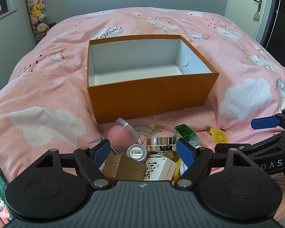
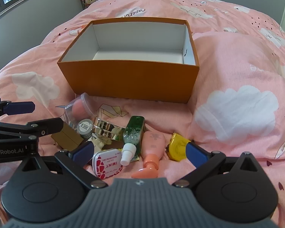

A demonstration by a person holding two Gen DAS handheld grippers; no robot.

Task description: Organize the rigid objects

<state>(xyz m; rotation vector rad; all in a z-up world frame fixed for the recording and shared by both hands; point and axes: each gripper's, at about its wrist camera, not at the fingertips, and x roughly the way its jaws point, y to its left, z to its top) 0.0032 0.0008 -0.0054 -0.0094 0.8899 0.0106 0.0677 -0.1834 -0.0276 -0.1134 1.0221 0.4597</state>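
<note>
Pink bedding (image 2: pixel 237 60) carries the empty orange box (image 2: pixel 131 79) beyond the clutter; right gripper (image 2: pixel 140 152), jaws wide, is nearest the peach bottle (image 2: pixel 152 150), lengthwise toward it; left gripper (image 1: pixel 142 150) equally wide.

soft daylight, perhaps window-lit; edges warped

Both wrist views sit low over the bed, facing the orange box (image 1: pixel 150 96) mid-frame, sharing the clutter (image 2: pixel 123 142) beneath
</note>
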